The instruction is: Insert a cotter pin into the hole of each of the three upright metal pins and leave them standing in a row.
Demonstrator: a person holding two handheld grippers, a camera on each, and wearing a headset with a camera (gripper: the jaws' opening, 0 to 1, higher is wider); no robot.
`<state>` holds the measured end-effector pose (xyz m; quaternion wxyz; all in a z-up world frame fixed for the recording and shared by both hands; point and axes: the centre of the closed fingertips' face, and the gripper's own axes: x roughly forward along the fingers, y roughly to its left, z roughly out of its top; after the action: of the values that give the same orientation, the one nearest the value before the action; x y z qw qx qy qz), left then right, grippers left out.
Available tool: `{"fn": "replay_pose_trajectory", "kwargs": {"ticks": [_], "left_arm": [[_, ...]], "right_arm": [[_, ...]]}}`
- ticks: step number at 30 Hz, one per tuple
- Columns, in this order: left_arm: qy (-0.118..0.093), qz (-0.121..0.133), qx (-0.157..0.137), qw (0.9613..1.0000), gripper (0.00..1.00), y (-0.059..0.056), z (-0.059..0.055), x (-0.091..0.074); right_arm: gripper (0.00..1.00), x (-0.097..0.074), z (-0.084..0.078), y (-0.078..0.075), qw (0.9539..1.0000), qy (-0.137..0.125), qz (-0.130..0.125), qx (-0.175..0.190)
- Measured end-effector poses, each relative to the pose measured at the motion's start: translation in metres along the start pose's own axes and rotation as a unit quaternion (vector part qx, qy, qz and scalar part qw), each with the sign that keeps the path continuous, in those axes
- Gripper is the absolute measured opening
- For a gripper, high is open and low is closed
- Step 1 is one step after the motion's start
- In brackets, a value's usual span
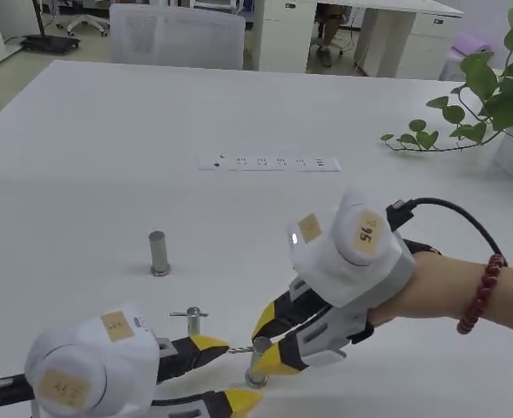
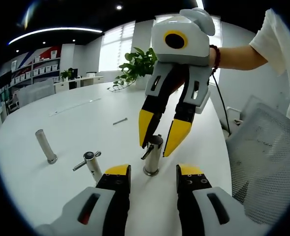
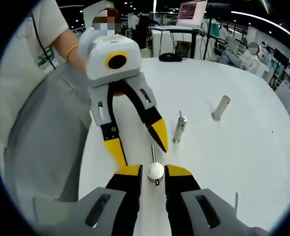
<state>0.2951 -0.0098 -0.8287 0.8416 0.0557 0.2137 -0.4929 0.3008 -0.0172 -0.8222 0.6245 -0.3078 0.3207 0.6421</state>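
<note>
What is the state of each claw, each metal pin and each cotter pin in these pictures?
left claw: open, holding nothing.
right claw: closed around the near metal pin.
near metal pin: upright, near cotter pin in its hole.
middle metal pin: upright, middle cotter pin through it.
far metal pin: upright, no cotter pin.
loose cotter pin: lying flat, unused.

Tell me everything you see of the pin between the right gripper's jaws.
The pin is a short, bright metal cylinder with a wider foot, standing upright on the white table. A thin cotter pin passes crosswise through it near the top, sticking out both sides. The right gripper straddles its top, jaws close on each side; contact is unclear. The left gripper is open just in front.
</note>
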Motion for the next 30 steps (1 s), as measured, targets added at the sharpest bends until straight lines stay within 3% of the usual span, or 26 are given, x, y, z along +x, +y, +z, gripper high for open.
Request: {"fn": "replay_pose_trajectory", "kwargs": {"ticks": [17,20,30], "left_arm": [[-0.018,-0.005,-0.02,0.9996,0.43,-0.008,0.007,-0.024],[-0.029,-0.003,-0.026,0.9992,0.45,-0.01,0.01,-0.03],[-0.034,0.002,-0.032,0.9989,0.48,-0.013,0.011,-0.036]], "right_arm": [[0.15,0.003,0.0,-0.002,0.9997,-0.022,-0.013,-0.005],[0.14,0.003,0.001,-0.003,0.9996,-0.024,-0.015,-0.001],[0.13,0.003,0.001,-0.004,0.9992,-0.029,-0.023,0.016]]}}
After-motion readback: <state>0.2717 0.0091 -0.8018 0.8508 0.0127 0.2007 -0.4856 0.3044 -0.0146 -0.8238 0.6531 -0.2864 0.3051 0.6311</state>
